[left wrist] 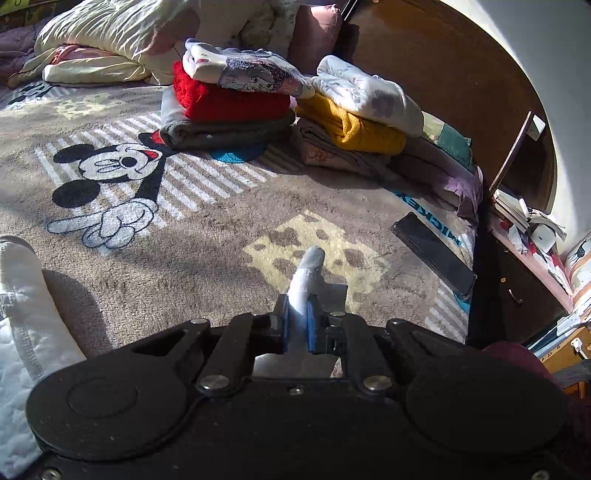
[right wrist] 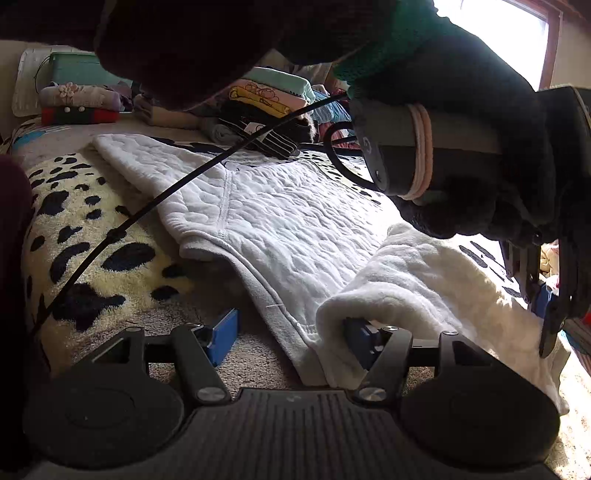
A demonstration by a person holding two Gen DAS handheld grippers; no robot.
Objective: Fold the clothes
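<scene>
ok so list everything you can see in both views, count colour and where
white quilted garment: one, white, spread on the bed, one hem edge turned over near the right claw
folded clothes stacks: two, red, yellow, grey and white, far side of the blanket
Mickey Mouse blanket: one, grey-brown, covering the bed
phone: one, black, right edge of the blanket
pillows: cream, head of the bed
clothes piles: several, mixed colours, behind the garment
nightstand: one, dark, cluttered, beside the bed
left claw: one, black with blue pads, shut on white cloth
right claw: one, black with blue pads, open, one finger under the turned hem
gloved hand: one, dark, holding the left claw's handle
</scene>
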